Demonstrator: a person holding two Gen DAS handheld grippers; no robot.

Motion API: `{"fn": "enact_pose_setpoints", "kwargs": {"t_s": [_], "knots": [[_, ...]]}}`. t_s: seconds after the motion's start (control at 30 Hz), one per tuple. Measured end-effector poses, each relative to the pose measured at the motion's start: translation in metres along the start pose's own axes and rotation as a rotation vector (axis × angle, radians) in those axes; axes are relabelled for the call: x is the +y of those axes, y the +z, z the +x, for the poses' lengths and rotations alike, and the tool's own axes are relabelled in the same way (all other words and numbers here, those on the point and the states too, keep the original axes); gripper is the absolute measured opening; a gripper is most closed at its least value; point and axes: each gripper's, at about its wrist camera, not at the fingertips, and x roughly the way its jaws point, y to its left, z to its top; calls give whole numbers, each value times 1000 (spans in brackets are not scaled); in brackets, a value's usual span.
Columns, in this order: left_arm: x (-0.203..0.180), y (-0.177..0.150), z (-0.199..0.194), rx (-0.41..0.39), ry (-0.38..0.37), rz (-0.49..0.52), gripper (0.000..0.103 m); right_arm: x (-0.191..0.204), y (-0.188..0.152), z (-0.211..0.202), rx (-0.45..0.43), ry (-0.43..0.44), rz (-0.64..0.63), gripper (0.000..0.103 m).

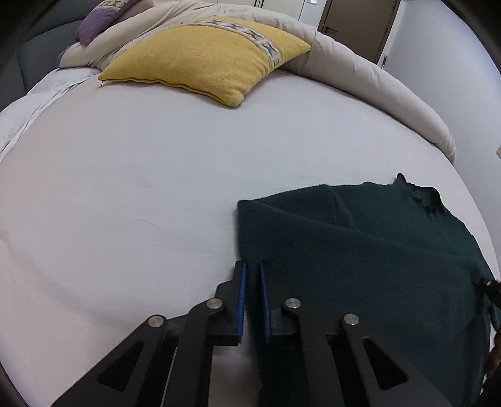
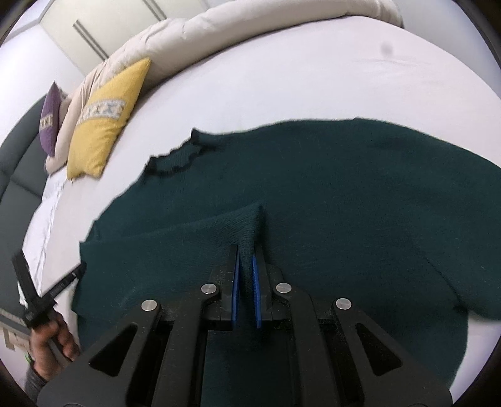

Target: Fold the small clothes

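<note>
A dark green knitted sweater [image 1: 360, 250] lies on the white bed sheet [image 1: 141, 188], partly folded over itself. My left gripper [image 1: 252, 266] is shut on the sweater's left hem edge, cloth pinched between its blue pads. In the right wrist view the sweater [image 2: 313, 188] spreads wide, its ragged neckline [image 2: 178, 156] toward the pillows. My right gripper [image 2: 247, 250] is shut on a raised fold of the sweater, lifted into a peak [image 2: 258, 209] above the cloth. The left gripper [image 2: 80, 269] shows at the left edge of that view, held by a hand.
A yellow cushion [image 1: 203, 59] and a purple cushion [image 1: 100, 18] lie at the head of the bed against a rolled beige duvet [image 1: 360, 65]. A dark headboard [image 2: 12, 162] stands at the left. A door [image 1: 360, 18] is behind the bed.
</note>
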Motion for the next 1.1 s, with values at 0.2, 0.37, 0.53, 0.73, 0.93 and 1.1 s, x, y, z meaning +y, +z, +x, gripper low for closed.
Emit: {"fn": "enact_pose_setpoints", "kwargs": {"t_s": [0.2, 0.37, 0.53, 0.73, 0.93, 1.1], "knots": [[-10, -1, 5, -4, 35, 51, 10, -12, -15, 11, 37, -24, -4, 5], [-15, -2, -26, -55, 82, 58, 14, -5, -13, -2, 34, -8, 15, 9], [-45, -17, -66, -145, 61, 137, 14, 5, -12, -39, -65, -76, 3, 10], [-49, -38, -15, -35, 67, 167, 15, 21, -23, -10, 14, -86, -93, 9], [-52, -37, -14, -29, 66, 180, 15, 9, -14, -3, -10, -69, -41, 3], [-52, -40, -13, -43, 80, 186, 15, 14, -21, 2, -3, -94, -105, 7]]}}
